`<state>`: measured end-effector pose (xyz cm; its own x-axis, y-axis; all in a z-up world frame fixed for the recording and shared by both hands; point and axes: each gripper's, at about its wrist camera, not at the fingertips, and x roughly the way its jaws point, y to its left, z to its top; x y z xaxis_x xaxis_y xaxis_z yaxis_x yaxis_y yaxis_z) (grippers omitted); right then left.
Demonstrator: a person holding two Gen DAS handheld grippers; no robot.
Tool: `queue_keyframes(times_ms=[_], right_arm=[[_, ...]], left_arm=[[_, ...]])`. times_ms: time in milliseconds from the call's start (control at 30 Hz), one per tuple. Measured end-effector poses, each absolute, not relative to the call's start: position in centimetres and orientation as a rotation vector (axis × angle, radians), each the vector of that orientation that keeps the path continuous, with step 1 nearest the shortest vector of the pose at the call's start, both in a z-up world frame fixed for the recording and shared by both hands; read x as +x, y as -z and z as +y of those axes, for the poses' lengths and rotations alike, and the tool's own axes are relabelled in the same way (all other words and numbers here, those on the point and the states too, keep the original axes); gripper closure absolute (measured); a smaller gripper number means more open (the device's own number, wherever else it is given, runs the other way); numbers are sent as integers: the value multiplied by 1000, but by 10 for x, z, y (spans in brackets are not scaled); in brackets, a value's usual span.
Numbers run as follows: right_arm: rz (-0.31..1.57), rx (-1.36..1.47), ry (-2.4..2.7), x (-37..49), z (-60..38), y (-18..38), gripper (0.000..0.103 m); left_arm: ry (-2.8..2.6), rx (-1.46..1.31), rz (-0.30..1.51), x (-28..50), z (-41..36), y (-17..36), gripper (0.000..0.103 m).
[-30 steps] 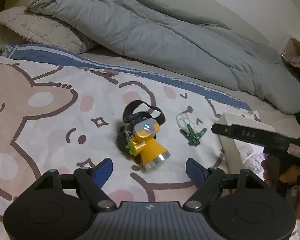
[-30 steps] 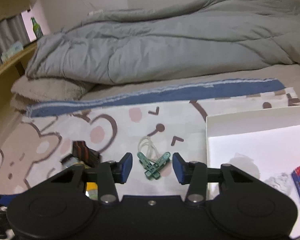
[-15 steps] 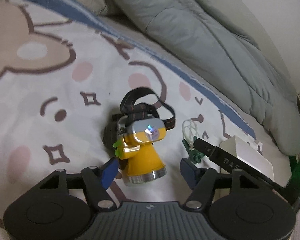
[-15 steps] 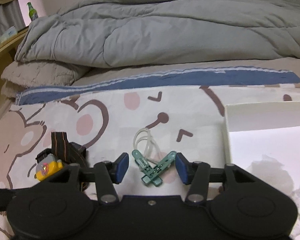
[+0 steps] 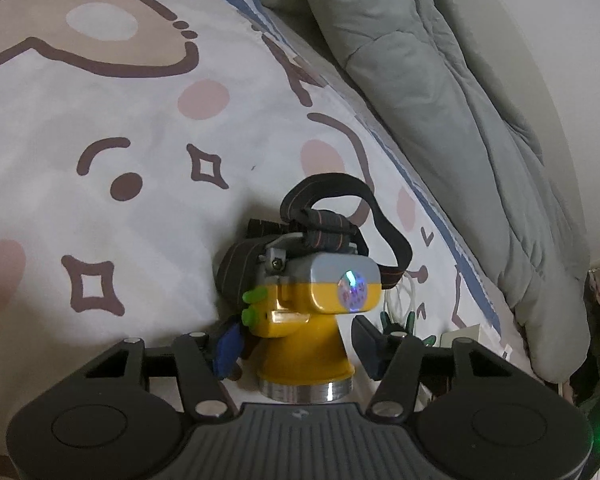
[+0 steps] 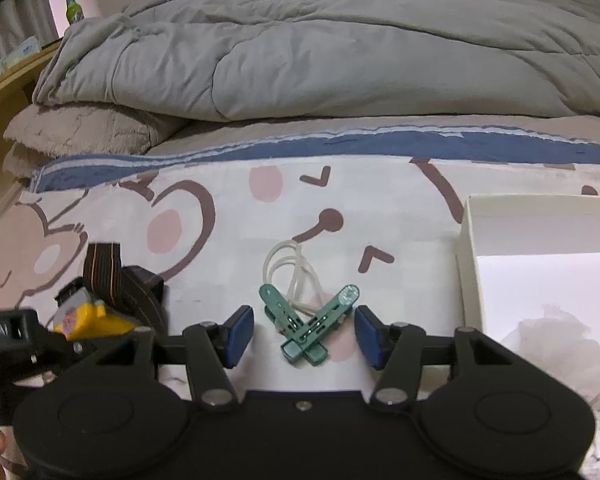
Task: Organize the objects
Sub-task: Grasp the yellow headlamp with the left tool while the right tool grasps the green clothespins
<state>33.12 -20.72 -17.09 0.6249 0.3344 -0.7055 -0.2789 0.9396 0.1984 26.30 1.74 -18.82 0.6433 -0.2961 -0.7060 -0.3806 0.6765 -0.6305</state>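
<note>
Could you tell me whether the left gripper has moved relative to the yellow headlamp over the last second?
Yes. The left gripper has closed in on the yellow headlamp, which lies where it was on the cartoon blanket; its open jaws now straddle the lamp body.

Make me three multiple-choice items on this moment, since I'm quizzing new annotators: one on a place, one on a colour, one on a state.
1. Where does the white box sit relative to the green clothespins in the right wrist view?
A. to their right
B. to their left
C. under them

2. What colour is the headlamp body?
A. red
B. yellow with a grey top
C. all black

3. How does the left gripper stand?
A. shut on the strap
B. open, one finger on each side of the headlamp
C. out of view

Answers: 1 A, the box's wall rises at the right edge past the pins. 2 B, a yellow cone and housing under a grey cap. 3 B, both blue pads flank the lamp with gaps showing.
</note>
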Motion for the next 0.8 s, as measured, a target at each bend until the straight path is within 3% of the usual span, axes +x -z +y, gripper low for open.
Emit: queue_keyframes(times_ms=[33, 100, 200, 333, 800], right_arm=[[828, 64, -355, 331, -207, 173, 46], [823, 31, -352, 329, -203, 178, 49], [793, -16, -328, 325, -200, 181, 64], [776, -1, -332, 325, -206, 179, 75], [704, 14, -318, 307, -220, 139, 75]], left_arm=[[-56, -851, 899, 263, 17, 188, 50], [-50, -815, 896, 264, 14, 187, 51], [-43, -782, 886, 264, 12, 186, 52], [-46, -735, 879, 264, 11, 180, 52], [-72, -601, 826, 251, 12, 145, 55]])
